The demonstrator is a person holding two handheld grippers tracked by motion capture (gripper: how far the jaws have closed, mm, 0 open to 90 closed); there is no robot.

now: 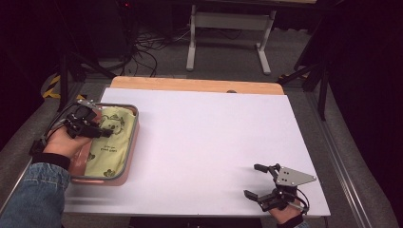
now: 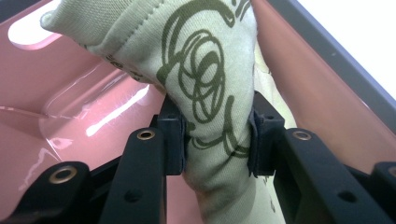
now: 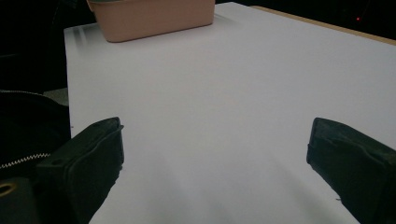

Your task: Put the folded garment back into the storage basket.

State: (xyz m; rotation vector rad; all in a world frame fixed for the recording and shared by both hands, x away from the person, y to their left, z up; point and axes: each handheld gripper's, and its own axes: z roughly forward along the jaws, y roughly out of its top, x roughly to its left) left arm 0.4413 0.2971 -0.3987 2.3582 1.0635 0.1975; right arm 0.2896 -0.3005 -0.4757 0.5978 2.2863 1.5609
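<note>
A pale green cloth (image 1: 110, 137) printed with dark line drawings lies in a pink tub (image 1: 127, 168) at the table's left edge. My left gripper (image 1: 105, 132) reaches into the tub from the left and is shut on a bunched fold of the cloth (image 2: 212, 93); both pads press into the fabric, above the tub's glossy pink floor (image 2: 70, 88). My right gripper (image 1: 256, 180) rests near the front right corner of the white table (image 1: 214, 137), jaws wide open with nothing between them. In the right gripper view the tub (image 3: 154, 16) stands far off at the top left.
The white tabletop (image 3: 219, 93) stretches bare between the tub and my right gripper. A wooden strip (image 1: 195, 84) edges the far side. Beyond it stand a white desk frame (image 1: 228, 33), cables on the floor and dark stands.
</note>
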